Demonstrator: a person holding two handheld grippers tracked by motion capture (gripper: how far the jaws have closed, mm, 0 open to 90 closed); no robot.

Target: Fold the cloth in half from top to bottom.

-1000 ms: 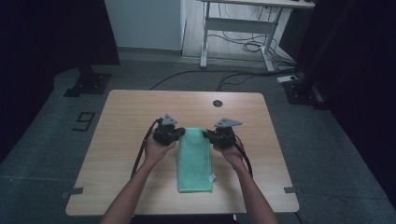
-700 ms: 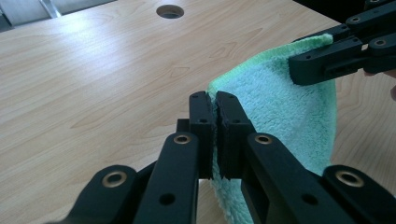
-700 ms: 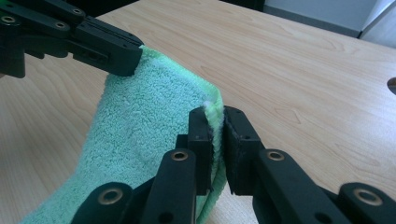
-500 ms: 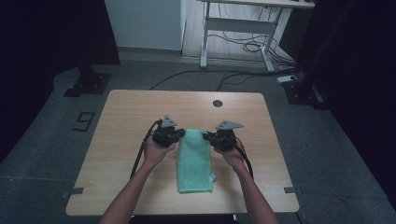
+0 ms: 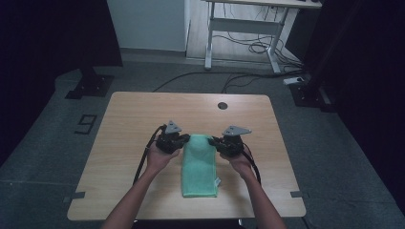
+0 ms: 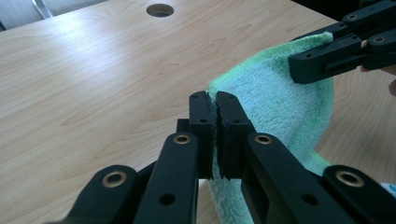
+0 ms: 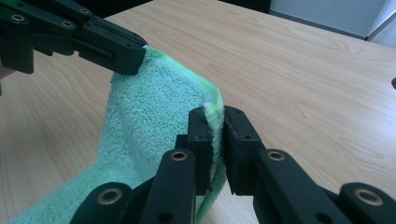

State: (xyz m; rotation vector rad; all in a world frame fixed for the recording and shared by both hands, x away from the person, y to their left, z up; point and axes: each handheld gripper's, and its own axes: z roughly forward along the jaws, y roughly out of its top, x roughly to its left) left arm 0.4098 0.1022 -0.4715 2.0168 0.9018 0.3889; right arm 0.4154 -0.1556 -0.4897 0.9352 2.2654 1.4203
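Note:
A green towel (image 5: 199, 167) lies folded in a long strip on the wooden table (image 5: 143, 109). Both grippers pinch its far corners and lift that end slightly. My left gripper (image 5: 183, 139) is shut on the far left corner; in the left gripper view (image 6: 215, 100) the towel (image 6: 275, 102) edge sits between its pads. The right gripper (image 5: 215, 141) is shut on the far right corner; in the right gripper view (image 7: 215, 114) the towel (image 7: 154, 116) hem is clamped between the pads. Each gripper view shows the other gripper across the towel.
A round cable hole (image 5: 222, 105) sits near the table's far edge. Bare wood surrounds the towel on all sides. Beyond the table are a desk frame (image 5: 243, 28) and floor cables (image 5: 200, 76).

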